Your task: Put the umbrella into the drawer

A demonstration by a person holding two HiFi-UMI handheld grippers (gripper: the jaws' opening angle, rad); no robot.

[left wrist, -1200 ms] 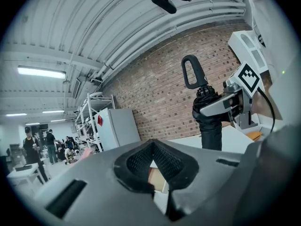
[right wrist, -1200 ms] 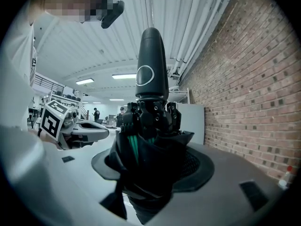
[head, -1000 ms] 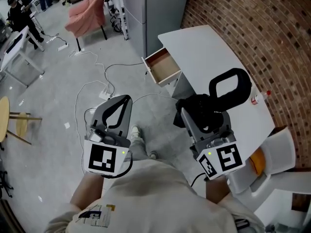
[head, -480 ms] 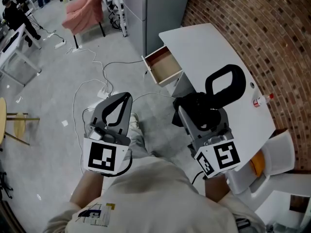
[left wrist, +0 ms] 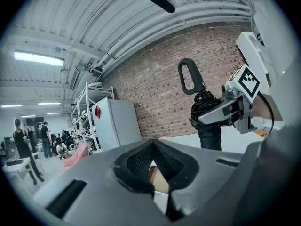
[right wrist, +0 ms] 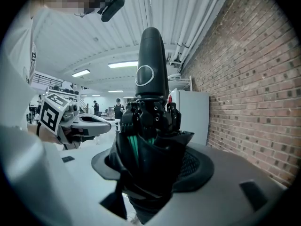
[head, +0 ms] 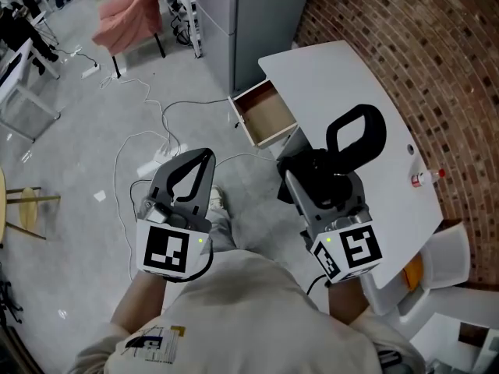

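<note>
My right gripper [head: 314,171] is shut on a folded black umbrella [head: 335,170], gripping its bundled canopy. The looped handle [head: 355,134] sticks out ahead over the white table [head: 343,76]. In the right gripper view the umbrella [right wrist: 150,145] fills the jaws, handle upward. The wooden drawer [head: 265,114] stands pulled open at the table's near left edge, ahead of both grippers. My left gripper [head: 204,159] is shut on nothing and hovers over the floor, left of the umbrella [left wrist: 207,121].
A small red-capped bottle [head: 426,178] lies on the table's right side, near the brick wall [head: 437,45]. A grey cabinet [head: 245,14] stands behind the drawer. Cables [head: 152,131] trail on the floor; a pink chair [head: 129,10] is far left, a white chair [head: 448,248] at right.
Both grippers have moved forward toward the table together, and the drawer now sits nearer to them in the head view. The umbrella has stayed in the right jaws.
</note>
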